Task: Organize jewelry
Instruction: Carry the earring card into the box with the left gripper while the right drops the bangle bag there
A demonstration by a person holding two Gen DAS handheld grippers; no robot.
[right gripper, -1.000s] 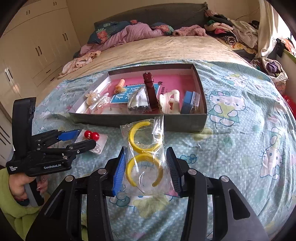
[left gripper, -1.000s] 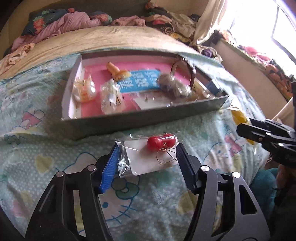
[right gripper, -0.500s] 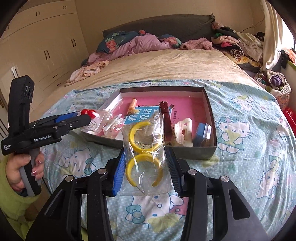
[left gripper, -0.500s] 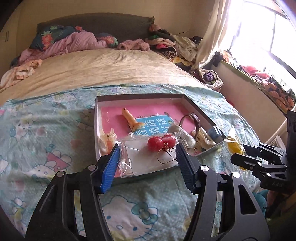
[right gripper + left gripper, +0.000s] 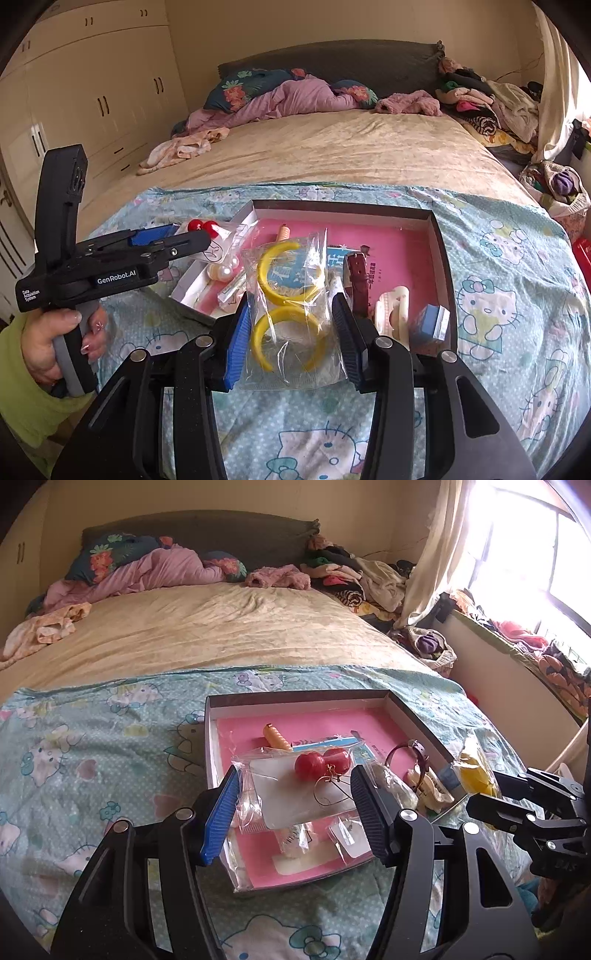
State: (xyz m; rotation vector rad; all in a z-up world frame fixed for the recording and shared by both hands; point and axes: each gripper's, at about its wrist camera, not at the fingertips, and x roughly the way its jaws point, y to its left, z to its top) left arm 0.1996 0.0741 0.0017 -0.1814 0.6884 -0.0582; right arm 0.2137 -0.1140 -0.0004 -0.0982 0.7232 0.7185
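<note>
My left gripper [image 5: 295, 805] is shut on a clear bag of red ball earrings [image 5: 321, 764] on a white card, held above the near left part of the pink-lined box [image 5: 413, 710]. My right gripper [image 5: 291, 332] is shut on a clear bag of two yellow hoop earrings [image 5: 288, 295], held above the box's near edge. The box [image 5: 439, 236] holds a brown watch strap [image 5: 358, 277], a blue card, pearl earrings [image 5: 221, 271], a white clip [image 5: 393, 310], a small blue box [image 5: 430, 321] and other small bags. The left gripper with the red earrings [image 5: 201, 225] also shows in the right wrist view.
The box lies on a Hello Kitty sheet [image 5: 498, 295] at the foot of a bed. Pillows and heaped clothes [image 5: 480, 99] lie at the head. A wardrobe [image 5: 92, 92] stands left, a window and curtain [image 5: 443, 546] right. The right gripper [image 5: 524, 805] shows in the left view.
Both grippers rose from the sheet with their bags and moved forward over the box. The red earring bag now hangs above the box's left side.
</note>
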